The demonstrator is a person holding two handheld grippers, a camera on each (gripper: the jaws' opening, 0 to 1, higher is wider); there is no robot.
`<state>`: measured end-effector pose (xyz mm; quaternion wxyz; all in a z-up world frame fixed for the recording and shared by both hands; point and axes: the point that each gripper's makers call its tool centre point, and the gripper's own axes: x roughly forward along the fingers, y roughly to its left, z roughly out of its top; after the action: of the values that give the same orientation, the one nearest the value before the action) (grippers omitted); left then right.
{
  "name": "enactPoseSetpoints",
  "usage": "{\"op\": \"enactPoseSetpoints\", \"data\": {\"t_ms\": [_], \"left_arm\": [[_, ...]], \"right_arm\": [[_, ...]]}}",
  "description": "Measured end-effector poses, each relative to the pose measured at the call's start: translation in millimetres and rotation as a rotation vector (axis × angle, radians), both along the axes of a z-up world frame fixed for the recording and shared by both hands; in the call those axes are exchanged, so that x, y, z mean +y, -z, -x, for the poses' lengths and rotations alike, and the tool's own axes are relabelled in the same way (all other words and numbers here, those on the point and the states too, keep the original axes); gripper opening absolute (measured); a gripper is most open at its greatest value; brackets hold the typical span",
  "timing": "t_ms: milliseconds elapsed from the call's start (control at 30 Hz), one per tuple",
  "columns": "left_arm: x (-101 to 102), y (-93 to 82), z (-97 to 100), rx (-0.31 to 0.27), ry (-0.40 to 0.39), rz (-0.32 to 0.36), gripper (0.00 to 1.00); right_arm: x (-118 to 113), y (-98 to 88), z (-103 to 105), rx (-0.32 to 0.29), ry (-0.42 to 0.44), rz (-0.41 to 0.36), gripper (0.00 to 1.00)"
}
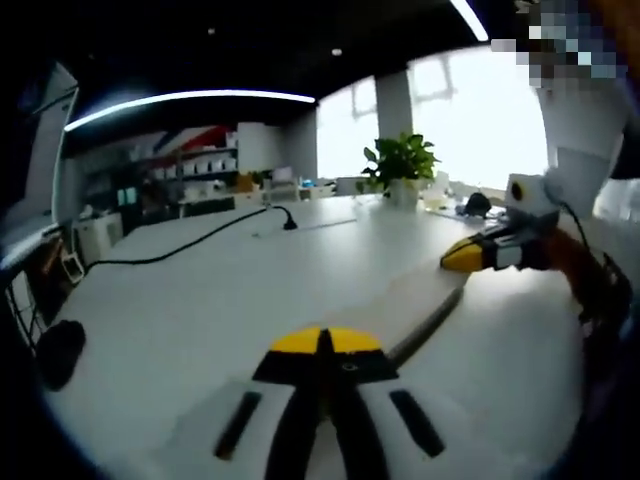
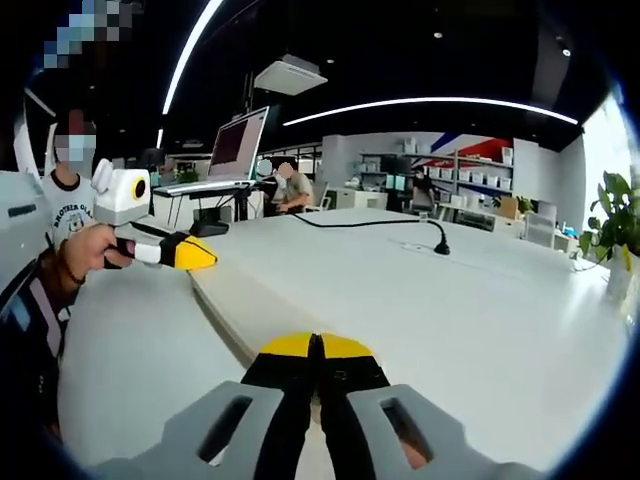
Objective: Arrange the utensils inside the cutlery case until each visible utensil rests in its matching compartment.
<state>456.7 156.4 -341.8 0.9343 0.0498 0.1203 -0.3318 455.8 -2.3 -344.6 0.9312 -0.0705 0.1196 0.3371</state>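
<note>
**Ana:** Where is the cutlery case? Where are the spoons and forks?

**Ben:** I cannot find them. I see a big white table (image 1: 230, 290) with a long flat pale board (image 1: 425, 300) lying on it. The board could be part of the case, but I cannot tell. I see no utensils on the table.

**Ana:** So is any of the job done?

**Ben:** I think it has not started. Nothing is sorted as far as I can see, so all of it is left.

**Ana:** What are the tools doing?

**Ben:** The left gripper (image 1: 325, 341) with yellow tips is closed, its two jaws pressed together with nothing between them. The right gripper (image 2: 317, 345) is closed and empty too. In the left gripper view the right one hangs above the far right end of the board. Both are up in the air.

**Ana:** What else is there?

**Ben:** A black cable (image 1: 190, 245) runs across the far side of the table. A green plant in a white pot (image 1: 400, 165) stands by the bright window.
</note>
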Motion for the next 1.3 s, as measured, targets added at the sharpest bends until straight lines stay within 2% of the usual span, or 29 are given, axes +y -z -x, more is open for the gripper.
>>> {"op": "enactPoseSetpoints", "data": {"t_ms": [433,533,667,833,967,1067,1200,1300], "left_arm": [[-8,4.2,-2.8,-0.012,0.016,0.012,0.0],[-7,4.1,-5.6,0.014,0.014,-0.002,0.0],[-3,3.2,-5.3,0.019,0.0,-0.038,0.0],[6,0.9,-6.6,0.015,-0.027,-0.067,0.0],[10,-1.0,-9.5,0.02,-0.057,-0.063,0.01],[6,-7.1,-12.7,0.026,-0.044,-0.027,0.02],[-4,-9.2,-16.5,0.021,-0.032,-0.047,0.03],[-13,-6.1,-16.8,0.037,-0.014,-0.05,0.03]], "right_arm": [[1,-0.6,0,-0.03,0.034,0.0,0.0],[0,-0.5,-2,-0.006,0.053,-0.013,0.0],[0,-0.5,-1,0.028,0.065,-0.01,0.0],[-1,-0.4,-1,0.045,0.068,-0.019,0.0],[-13,-0.5,-6,0.032,0.105,0.02,0.0],[-19,-1.6,-7,0.039,0.116,0.028,0.0],[-21,-3.6,-10,0.036,0.141,0.022,0.0],[-12,-2.8,-11,0.047,0.12,0.024,0.0]]}}
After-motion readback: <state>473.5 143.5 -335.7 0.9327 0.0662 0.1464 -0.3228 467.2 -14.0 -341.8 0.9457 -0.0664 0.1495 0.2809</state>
